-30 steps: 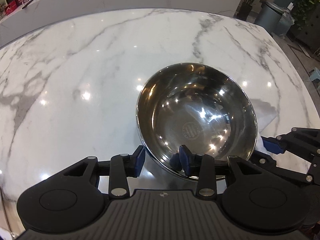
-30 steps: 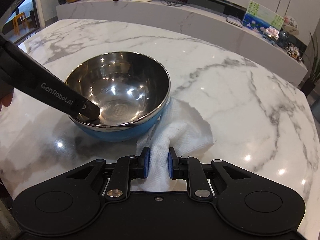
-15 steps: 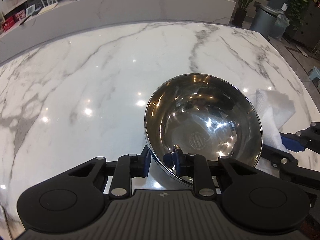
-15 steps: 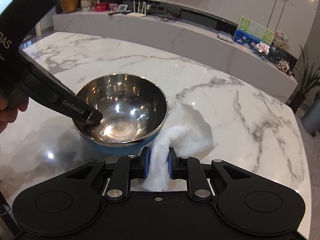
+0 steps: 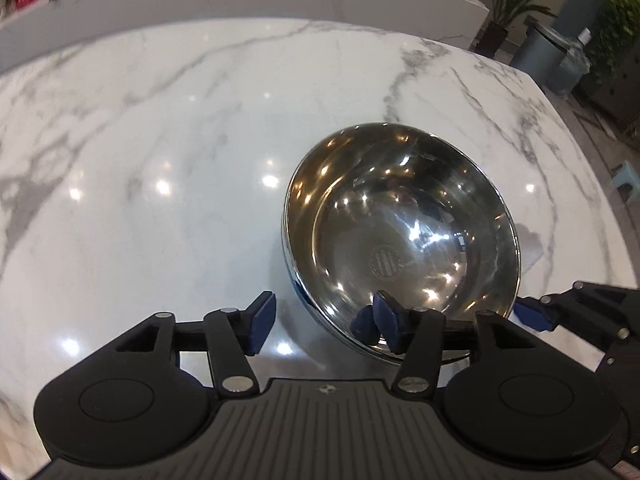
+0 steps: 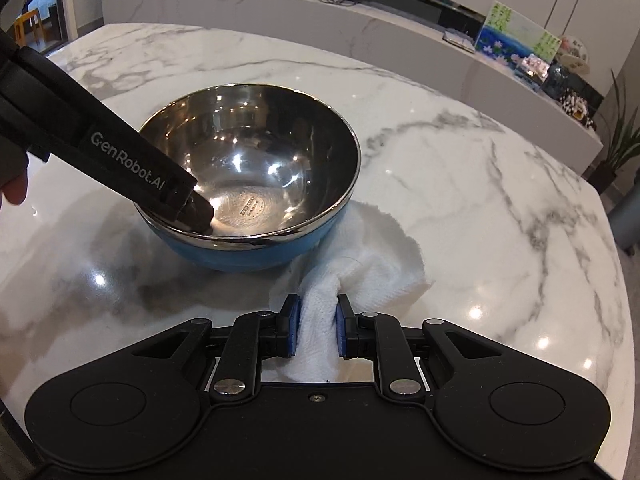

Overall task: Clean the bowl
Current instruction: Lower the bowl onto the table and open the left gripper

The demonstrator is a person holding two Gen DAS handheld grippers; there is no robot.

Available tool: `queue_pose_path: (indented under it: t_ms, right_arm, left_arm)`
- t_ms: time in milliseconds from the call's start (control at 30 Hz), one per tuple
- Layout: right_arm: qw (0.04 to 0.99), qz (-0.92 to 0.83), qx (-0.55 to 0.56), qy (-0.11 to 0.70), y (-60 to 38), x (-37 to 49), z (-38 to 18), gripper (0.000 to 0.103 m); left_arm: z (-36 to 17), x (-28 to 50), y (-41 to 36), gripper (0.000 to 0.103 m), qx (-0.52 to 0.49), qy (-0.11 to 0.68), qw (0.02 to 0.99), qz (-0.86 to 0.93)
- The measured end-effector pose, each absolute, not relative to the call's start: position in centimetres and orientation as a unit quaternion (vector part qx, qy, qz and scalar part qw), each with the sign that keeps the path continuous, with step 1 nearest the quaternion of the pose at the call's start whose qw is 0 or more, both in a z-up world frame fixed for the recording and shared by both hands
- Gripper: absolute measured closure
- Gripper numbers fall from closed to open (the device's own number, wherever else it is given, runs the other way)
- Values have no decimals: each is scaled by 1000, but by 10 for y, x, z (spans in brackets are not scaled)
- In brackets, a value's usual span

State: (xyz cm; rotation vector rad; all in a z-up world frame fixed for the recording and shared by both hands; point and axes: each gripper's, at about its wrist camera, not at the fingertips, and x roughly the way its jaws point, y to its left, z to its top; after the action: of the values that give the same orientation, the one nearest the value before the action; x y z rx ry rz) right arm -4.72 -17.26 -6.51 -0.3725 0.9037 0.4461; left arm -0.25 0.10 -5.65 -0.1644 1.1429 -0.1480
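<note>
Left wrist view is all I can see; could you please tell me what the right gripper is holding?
Observer: The right gripper is shut on a bunched white cloth.
Operator: Thank you; does that cloth touch the bowl?
Observer: Yes, it lies on the table against the bowl's blue outer wall.
Operator: And is my left gripper clamping the rim?
Observer: The left gripper's jaws are opening, the rim between them; one finger reaches down inside the bowl, near its floor.

Bright overhead glare on marble tabletop [image 5: 168, 152], fisheye-warped edges.
</note>
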Motion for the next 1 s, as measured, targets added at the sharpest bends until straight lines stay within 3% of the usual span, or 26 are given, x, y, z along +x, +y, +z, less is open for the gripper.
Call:
queue_pose_path:
  t_ms: [67,200,367,533,1000]
  right_arm:
    - [859,213,-179,429,-173,-48,-65,87]
    - [861,209,-185,425,-173,-49,-63,87]
    - [873,196,-187,405,-179,-50,-53,87]
    - [891,193,-174,371,-189,-50,-37,87]
    - [875,220,-198,384,-170,-53,-49,87]
  left_arm:
    - [-56,-2,2,53,-74,538,837,-70]
    - [-53,-2,-3,70,-45,522,848,-79]
    - [-51,0,-6,75,-28,514,853,-79]
    - [-46,4,-5,88,-9,501,863,-70]
    - [-47,4,-9,86,7,491,868,-68]
